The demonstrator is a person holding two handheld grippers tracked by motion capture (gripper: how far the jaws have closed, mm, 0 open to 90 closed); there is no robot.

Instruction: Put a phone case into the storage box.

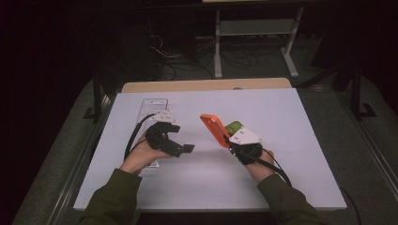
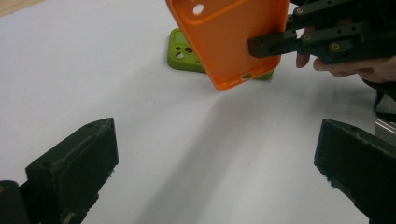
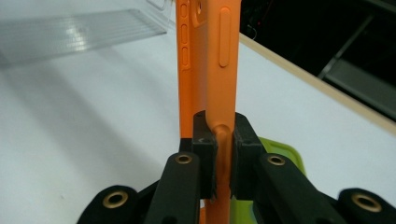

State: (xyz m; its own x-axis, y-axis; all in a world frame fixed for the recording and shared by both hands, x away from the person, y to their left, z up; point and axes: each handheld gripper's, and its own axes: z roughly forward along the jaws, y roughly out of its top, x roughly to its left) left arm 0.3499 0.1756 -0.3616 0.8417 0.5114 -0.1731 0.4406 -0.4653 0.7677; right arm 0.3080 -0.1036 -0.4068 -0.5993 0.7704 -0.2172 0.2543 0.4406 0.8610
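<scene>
**Orange case pinched by one edge, left tool waiting**

At the left of the surface (image 1: 281, 187), a clear plastic tray (image 1: 155, 105) lies flat, running from far to near, and the left tool (image 1: 180, 140) hovers beside it with its jaws spread wide and nothing between them. Right of it, near the middle, the orange phone case (image 1: 215, 130) is held tilted off the surface, clenched by the right tool (image 3: 224, 154) on one thin side wall close to the case's bottom end. Just behind it a green phone case (image 2: 187, 56) lies flat on the surface.

The orange case looks light and rubbery: the wall bulges a little where the pads squeeze it, so it will likely flex and swing rather than slip. A steadier hold would probably be across the opposite long edge or the free upper end near the camera cut-out, where the left tool could pinch the rim.
</scene>
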